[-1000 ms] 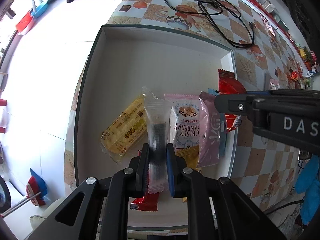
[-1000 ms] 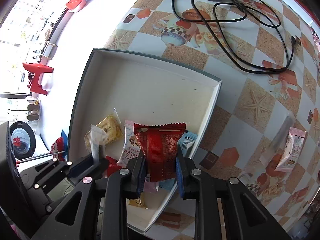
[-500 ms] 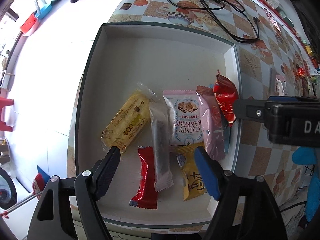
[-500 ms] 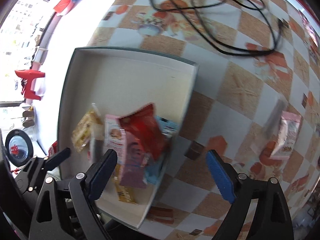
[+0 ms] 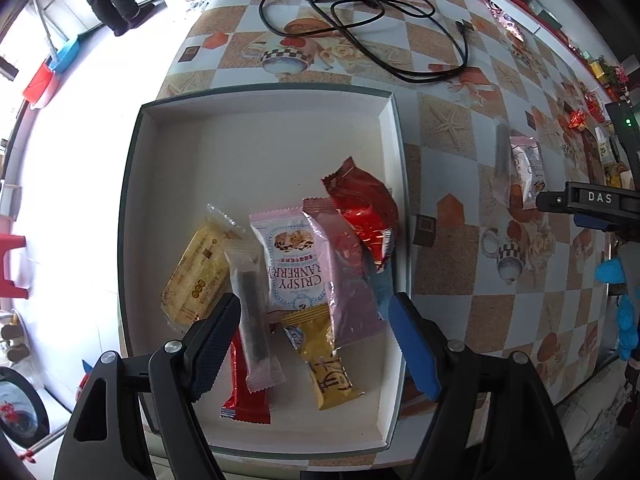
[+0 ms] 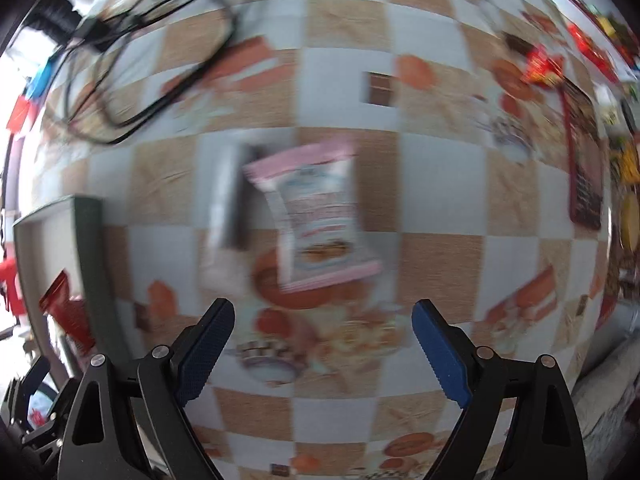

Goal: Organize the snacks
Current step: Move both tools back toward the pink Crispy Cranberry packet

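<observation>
Seven or so snack packets lie bunched in the near right part of the white box [image 5: 256, 152], which sits on the chequered bench [image 5: 452, 160]. From the left there is a yellow wafer bar [image 5: 196, 276], a clear sleeve with a dark biscuit [image 5: 252, 312] lying over a red bar [image 5: 244, 392], a pink-edged cranberry packet [image 5: 292, 256], a yellow packet [image 5: 328, 360] below it, a mauve packet [image 5: 348, 276], and a red packet [image 5: 364, 208] leaning against the box's right wall, with something blue half hidden under it. The left gripper [image 5: 312, 344] hovers over this pile, its jaws spread wide and holding nothing.

Further right, out on the bench and well apart from the box, two packets remain: a clear sleeve [image 6: 228, 196] and, just beside it, a pink-and-white packet [image 6: 320, 212]. The right gripper [image 6: 320, 352] faces them with jaws wide apart and empty; its view is blurred, so it appears to be moving.

The step in hand looks like fetching the leftovers. The next move calls for the right gripper to line its jaws across the narrow width of one packet, come down low to the bench and pinch the wrapper edge, since the flat, slippery film gives little to grip. A black cable [image 5: 360, 20] lies at the far side, clear of the path.
</observation>
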Demonstrator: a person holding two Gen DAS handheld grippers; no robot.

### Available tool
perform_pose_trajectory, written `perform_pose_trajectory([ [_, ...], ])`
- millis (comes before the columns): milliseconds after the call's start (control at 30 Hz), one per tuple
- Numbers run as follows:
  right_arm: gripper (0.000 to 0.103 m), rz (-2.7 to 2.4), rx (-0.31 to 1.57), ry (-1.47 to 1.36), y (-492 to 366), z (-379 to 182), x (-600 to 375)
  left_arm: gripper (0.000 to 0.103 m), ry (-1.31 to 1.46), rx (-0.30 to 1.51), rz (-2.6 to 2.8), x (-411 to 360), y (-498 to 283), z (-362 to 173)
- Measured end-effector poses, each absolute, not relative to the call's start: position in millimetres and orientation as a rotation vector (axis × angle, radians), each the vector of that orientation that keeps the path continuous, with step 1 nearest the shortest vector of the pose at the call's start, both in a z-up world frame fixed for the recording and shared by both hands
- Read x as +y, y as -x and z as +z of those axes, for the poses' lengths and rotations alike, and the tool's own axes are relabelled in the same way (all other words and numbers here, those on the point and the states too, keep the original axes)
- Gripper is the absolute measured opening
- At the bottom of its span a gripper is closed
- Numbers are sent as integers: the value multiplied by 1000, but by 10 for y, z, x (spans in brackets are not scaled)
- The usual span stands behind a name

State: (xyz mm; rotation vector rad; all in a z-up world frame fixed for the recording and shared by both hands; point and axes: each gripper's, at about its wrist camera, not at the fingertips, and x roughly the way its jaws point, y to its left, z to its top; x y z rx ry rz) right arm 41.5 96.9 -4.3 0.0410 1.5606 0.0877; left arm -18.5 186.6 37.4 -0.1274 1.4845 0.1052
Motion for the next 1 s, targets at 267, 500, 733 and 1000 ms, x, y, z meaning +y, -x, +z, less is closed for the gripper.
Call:
perform_pose_trajectory([
  [267, 91, 69, 1580, -83, -553, -225, 703, 80, 114, 1488, 83, 1682, 83, 415],
  [500, 91, 136, 1569, -68, -783, -383, 995, 80, 88, 1497, 72, 1575, 44, 439],
  [733, 92, 146, 1533, -32, -1078, -403, 1231, 80, 55, 1509, 57, 1462, 17, 458],
  [1000, 81, 186, 1496, 34, -1158, -347, 1495, 80, 13, 1504, 9, 1199, -181, 460],
])
